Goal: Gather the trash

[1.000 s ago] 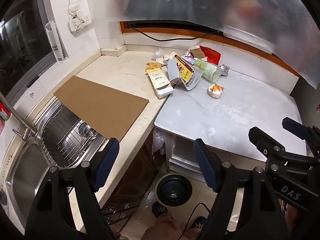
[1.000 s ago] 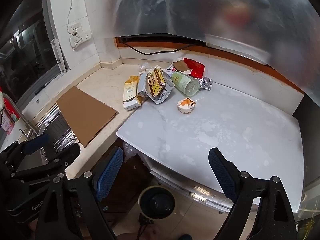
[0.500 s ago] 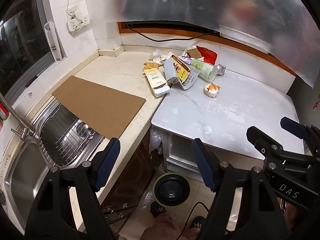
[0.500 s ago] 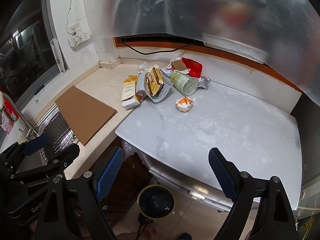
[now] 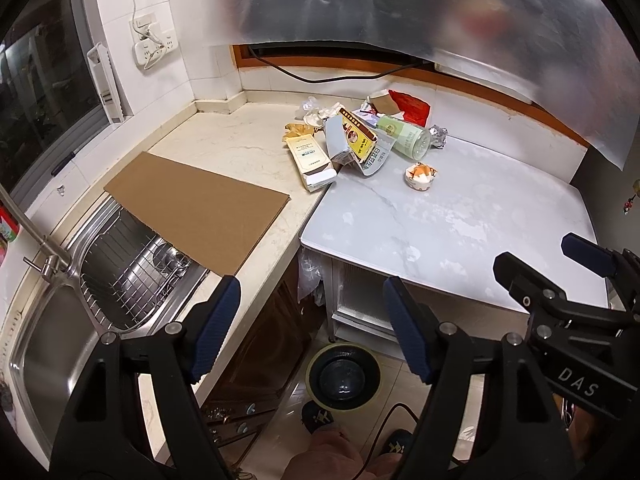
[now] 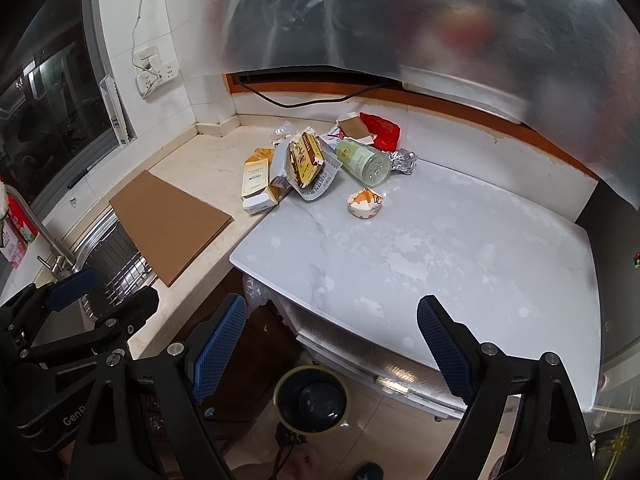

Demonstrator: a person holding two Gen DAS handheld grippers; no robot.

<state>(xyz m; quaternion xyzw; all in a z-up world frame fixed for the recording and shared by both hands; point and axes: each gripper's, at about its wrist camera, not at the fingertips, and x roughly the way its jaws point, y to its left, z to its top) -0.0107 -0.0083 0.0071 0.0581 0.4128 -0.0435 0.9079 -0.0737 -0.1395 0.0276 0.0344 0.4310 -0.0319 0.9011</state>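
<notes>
Here both hand-held grippers (image 5: 312, 320) (image 6: 332, 340) gape empty; crumpled wrappers (image 6: 316, 160) heap on marble.

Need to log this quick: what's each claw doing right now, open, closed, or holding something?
Left claw: open, holding nothing.
Right claw: open, holding nothing.

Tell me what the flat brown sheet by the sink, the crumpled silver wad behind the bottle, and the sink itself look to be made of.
Brown sheet: cardboard, matte; its flat stiff shape and raw tan edge suggest it.
Silver wad: probably metal foil; it shows sharp crinkles and bright glints, though metallised plastic is possible.
Sink: stainless steel, brushed; grey sheen with soft reflections.
</notes>
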